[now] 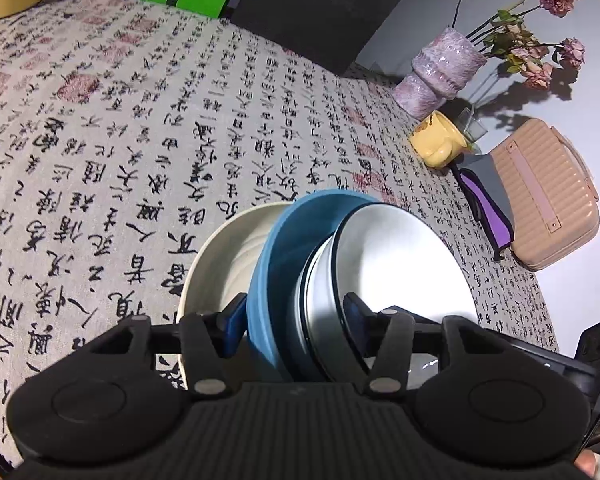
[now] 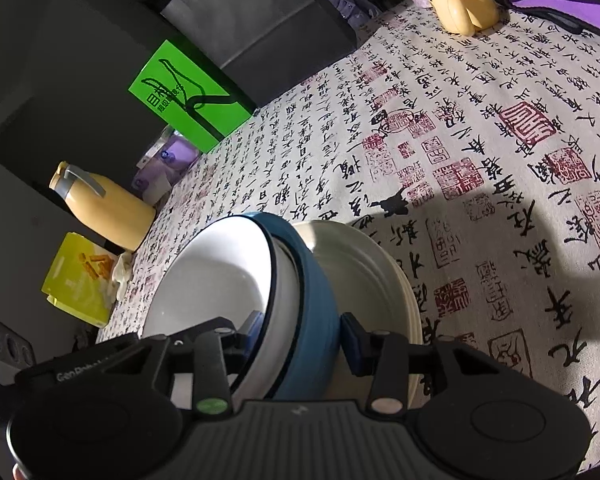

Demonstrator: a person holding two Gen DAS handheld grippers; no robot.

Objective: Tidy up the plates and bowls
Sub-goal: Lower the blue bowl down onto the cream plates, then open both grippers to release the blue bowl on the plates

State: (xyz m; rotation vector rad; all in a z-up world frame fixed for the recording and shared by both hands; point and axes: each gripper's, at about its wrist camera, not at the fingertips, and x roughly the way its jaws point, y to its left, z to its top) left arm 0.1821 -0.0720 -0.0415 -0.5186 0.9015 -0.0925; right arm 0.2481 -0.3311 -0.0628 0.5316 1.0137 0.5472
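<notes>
The left tool (image 1: 296,322) is seen clamped across the rims of a blue bowl (image 1: 288,248) and the white bowl (image 1: 404,264) nested inside it; the right tool (image 2: 300,338) grips the same pair from the opposite side, its pads pressed on. Both tools are partly spread by the rims. A cream plate (image 1: 220,256) lies beneath, on the calligraphy-printed tabletop (image 1: 140,140). A yellow mug (image 1: 440,140), vase (image 1: 440,68) and pink case (image 1: 548,196) are set well apart.
</notes>
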